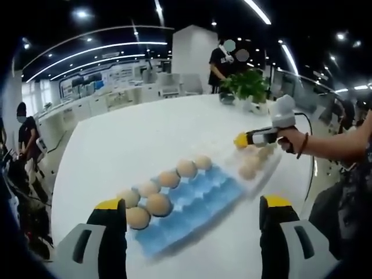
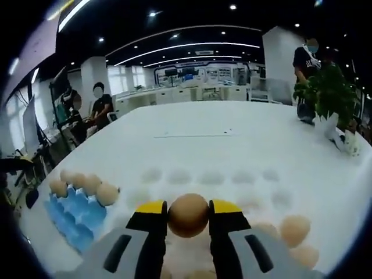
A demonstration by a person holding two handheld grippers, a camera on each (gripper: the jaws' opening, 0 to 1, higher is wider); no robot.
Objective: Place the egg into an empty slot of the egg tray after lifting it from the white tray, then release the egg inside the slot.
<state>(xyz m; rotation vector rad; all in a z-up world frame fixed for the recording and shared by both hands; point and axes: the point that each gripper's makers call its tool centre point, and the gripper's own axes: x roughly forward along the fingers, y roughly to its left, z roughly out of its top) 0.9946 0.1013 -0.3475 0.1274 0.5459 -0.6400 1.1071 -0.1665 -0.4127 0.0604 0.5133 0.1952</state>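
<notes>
The right gripper (image 2: 188, 216) clamped an egg (image 2: 188, 214) between its jaws, above the white tray (image 2: 212, 177) and beside the blue egg tray (image 2: 75, 216). The left gripper (image 1: 192, 212) hung open near the egg tray's end, holding nothing.

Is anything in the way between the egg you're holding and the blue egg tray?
Nothing visible blocks it. The right hand-held gripper holds the egg over the white tray. The blue egg tray sits beside it, with open blue slots next to its eggs.
</notes>
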